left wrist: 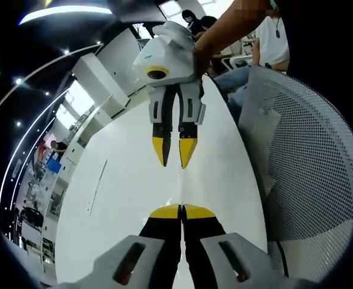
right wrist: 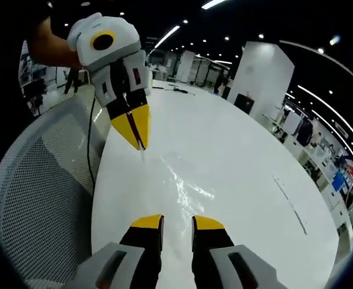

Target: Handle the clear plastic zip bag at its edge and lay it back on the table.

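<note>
The bag (right wrist: pixel 179 180) lies flat on the white bench (right wrist: pixel 242 156), between the grippers. The left gripper (left wrist: pixel 181 211) is clenched on its edge; the right gripper (right wrist: pixel 177 224) has its jaws released. Laying down looks nearly done; letting go remains.

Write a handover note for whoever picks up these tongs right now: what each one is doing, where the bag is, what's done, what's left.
Left tongs: shut, apparently pinching the edge of the clear zip bag.
Right tongs: open, holding nothing, aimed at the bag from the opposite side.
Bag: faint glossy sheet running from the left tips across the white table; most of it seems to lie flat. A mesh chair stands at the table's edge.
Done: edge grasped.
Left: lower that edge, open the left tongs, and pull both away.
</note>
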